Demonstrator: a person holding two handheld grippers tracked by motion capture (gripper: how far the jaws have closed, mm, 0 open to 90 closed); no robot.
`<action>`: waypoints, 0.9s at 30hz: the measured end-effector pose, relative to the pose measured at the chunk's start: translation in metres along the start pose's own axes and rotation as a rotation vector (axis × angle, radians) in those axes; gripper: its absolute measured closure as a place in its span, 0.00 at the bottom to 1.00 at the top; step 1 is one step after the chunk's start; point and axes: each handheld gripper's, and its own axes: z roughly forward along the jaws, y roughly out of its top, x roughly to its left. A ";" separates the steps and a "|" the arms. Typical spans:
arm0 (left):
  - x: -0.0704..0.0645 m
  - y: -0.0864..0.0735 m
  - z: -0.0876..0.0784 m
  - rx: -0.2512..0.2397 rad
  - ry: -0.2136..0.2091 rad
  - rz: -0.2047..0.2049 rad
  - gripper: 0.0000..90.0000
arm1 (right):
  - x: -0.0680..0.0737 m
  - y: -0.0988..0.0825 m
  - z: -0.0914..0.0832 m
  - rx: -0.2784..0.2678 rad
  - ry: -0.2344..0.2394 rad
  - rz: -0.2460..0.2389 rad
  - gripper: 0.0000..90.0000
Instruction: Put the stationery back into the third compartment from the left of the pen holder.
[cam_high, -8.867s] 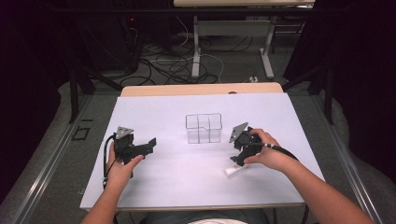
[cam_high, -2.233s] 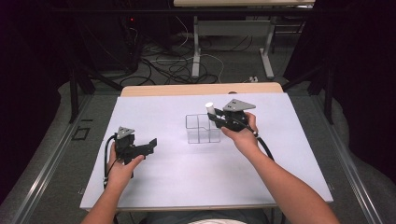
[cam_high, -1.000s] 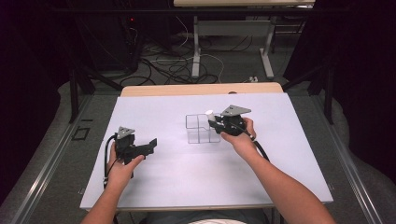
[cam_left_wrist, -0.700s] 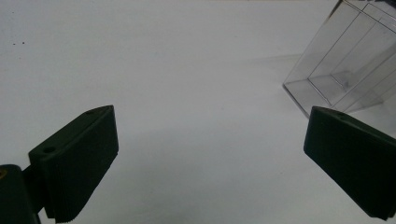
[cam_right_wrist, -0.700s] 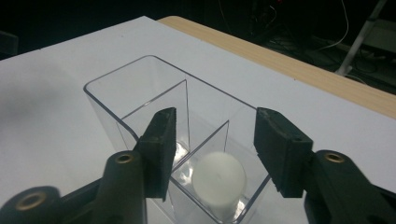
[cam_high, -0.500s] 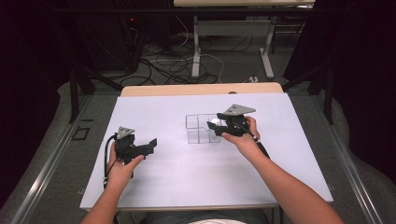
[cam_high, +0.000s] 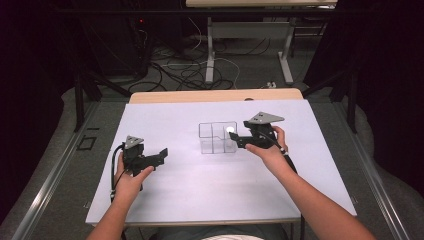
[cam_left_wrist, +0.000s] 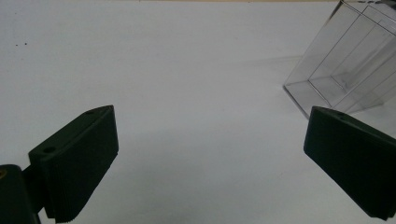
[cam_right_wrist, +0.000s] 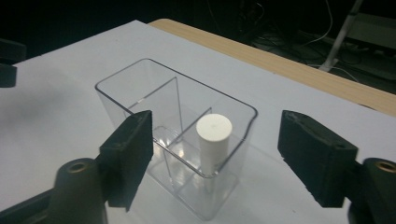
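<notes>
The white cylinder (cam_right_wrist: 213, 140) is standing upright in one compartment of the clear divided box (cam_right_wrist: 140, 98), at the end nearest the right gripper (cam_high: 239, 140). That gripper's fingers (cam_right_wrist: 128, 154) have just been opening and are now standing apart with nothing between them, the cylinder sitting free beyond their tips.

The main risk is the withdrawal. The right gripper is hanging just beside the box's near wall, so a low or careless pull-back could be clipping the rim and sliding or tipping the light box, and the tall cylinder looks as though it would be toppling against the divider with it. A reach back in could be knocking the cylinder's top as well.

Over on the person's left, the left gripper (cam_high: 150, 159) is resting on the white counter (cam_high: 190, 200), fingers (cam_left_wrist: 74, 168) wide open and empty, the box well apart from it. A wooden edge (cam_high: 215, 96) is running behind the counter, with cables (cam_high: 200, 70) on the floor beyond. Nothing is standing between either gripper and the box.
</notes>
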 end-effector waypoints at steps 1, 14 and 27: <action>0.000 0.000 0.000 0.000 0.001 0.000 0.03 | -0.001 0.000 -0.002 0.006 -0.009 -0.003 0.26; 0.000 0.000 0.000 -0.002 0.002 -0.005 0.03 | -0.017 -0.009 -0.029 -0.011 -0.143 0.027 0.02; 0.001 0.000 -0.001 -0.010 0.007 -0.014 0.03 | -0.033 -0.025 -0.049 0.016 -0.193 0.067 0.00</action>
